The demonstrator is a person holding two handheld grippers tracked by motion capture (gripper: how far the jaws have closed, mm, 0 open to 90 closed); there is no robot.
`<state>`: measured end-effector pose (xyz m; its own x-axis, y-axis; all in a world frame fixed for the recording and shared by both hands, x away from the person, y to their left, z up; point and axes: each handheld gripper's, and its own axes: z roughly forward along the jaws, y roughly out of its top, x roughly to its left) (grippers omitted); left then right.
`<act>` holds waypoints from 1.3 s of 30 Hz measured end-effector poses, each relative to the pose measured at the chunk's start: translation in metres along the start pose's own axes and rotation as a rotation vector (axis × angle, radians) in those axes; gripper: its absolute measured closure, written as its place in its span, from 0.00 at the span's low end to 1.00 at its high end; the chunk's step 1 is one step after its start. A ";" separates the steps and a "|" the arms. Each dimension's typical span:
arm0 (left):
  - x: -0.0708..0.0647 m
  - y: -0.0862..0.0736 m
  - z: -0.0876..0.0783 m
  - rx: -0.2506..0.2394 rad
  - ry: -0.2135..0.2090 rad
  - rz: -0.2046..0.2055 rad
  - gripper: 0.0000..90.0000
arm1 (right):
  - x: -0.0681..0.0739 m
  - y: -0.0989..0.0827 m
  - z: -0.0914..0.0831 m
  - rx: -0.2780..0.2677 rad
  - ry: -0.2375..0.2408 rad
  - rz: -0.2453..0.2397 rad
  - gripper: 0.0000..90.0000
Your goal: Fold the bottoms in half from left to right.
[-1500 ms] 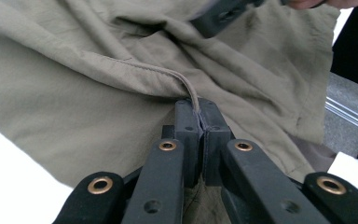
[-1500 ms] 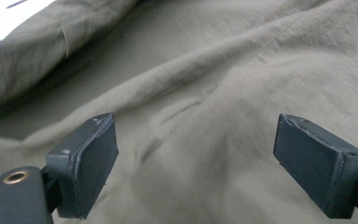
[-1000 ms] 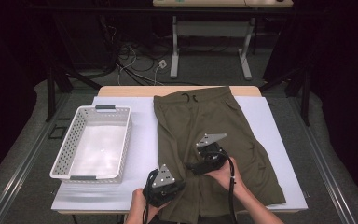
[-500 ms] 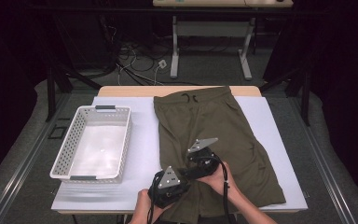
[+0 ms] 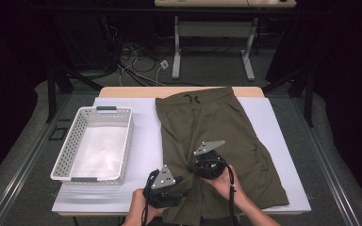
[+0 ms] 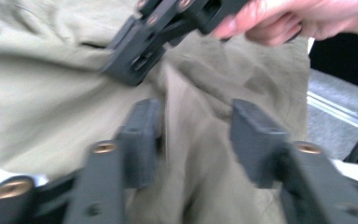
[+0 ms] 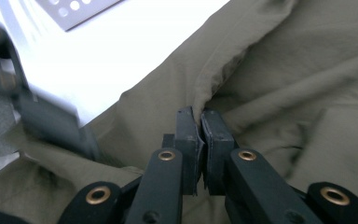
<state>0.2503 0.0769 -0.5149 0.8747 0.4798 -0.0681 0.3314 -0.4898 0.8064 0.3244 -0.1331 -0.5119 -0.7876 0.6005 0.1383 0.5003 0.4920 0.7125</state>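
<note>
Olive green shorts (image 5: 212,127) lie flat on the white table cover, waistband at the far side. Both grippers work at the near leg hem. My right gripper (image 7: 203,135) has just closed and is shut on a raised fold of the shorts (image 7: 284,70); in the high view it (image 5: 202,165) sits over the middle of the near part. My left gripper (image 6: 198,135) has just been opening; its jaws stand apart with a ridge of the shorts (image 6: 42,98) between them, the pads not pressing. It (image 5: 169,186) is at the table's near edge, close beside the right one.
A white perforated basket (image 5: 122,141) stands on the left half of the table (image 5: 278,127), with nothing in it. Bare white cover shows between the basket and the shorts. Dark floor with cables and a desk frame lies beyond the far edge.
The right gripper has edged nearer to me and toward the left gripper over the shorts. The left hand has stayed about where it was.
</note>
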 end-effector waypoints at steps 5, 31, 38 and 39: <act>0.004 -0.005 -0.012 0.035 0.053 0.046 0.31 | -0.009 -0.005 -0.015 -0.030 -0.022 0.034 0.97; 0.020 -0.031 -0.027 0.130 0.143 0.013 0.04 | -0.053 -0.041 -0.081 -0.080 -0.148 0.176 0.97; 0.022 -0.036 -0.030 0.136 0.154 0.005 0.00 | -0.064 -0.055 -0.086 -0.062 -0.206 0.190 0.97; 0.023 -0.037 -0.030 0.137 0.152 0.002 0.00 | -0.065 -0.057 -0.087 -0.061 -0.213 0.197 0.97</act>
<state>0.2472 0.1277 -0.5281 0.8153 0.5782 0.0309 0.3842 -0.5802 0.7182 0.3157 -0.2549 -0.5019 -0.5812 0.8024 0.1352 0.6085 0.3183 0.7269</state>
